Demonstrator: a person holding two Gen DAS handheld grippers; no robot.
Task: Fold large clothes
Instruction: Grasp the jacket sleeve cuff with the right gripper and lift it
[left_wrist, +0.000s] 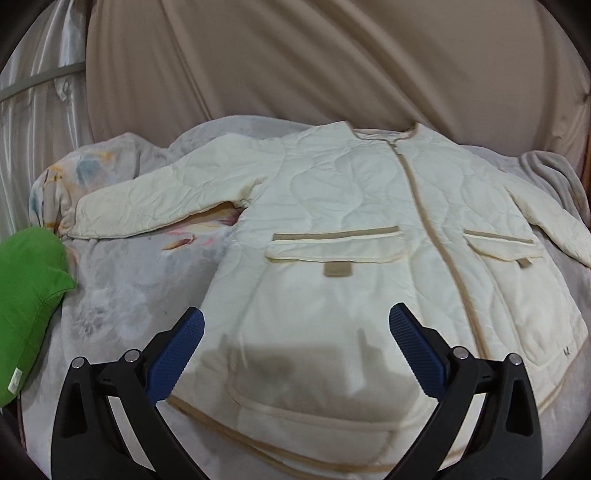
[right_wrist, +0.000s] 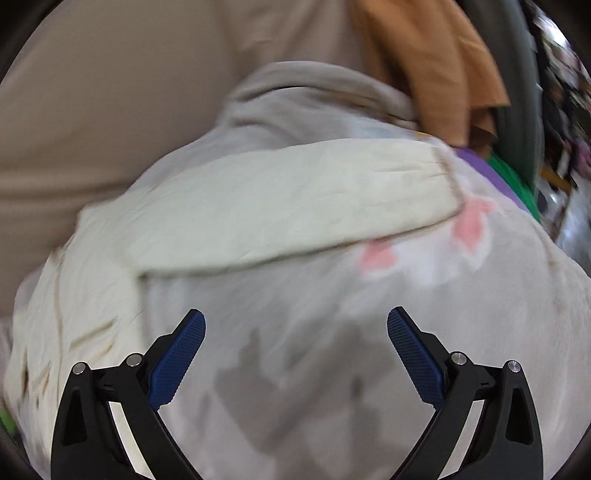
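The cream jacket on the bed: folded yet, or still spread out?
Spread flat: the jacket lies zipped, front up, sleeve stretched sideways.

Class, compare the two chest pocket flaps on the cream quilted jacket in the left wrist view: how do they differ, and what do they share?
The flap left of the zip looks larger and nearer than the flap right of the zip. The left one's tan tab shows as a broad rectangle; the right one's tab looks small and slanted. The left flap lies almost level; the right one slopes down toward the jacket edge. Both are cream with tan trim and lie closed.
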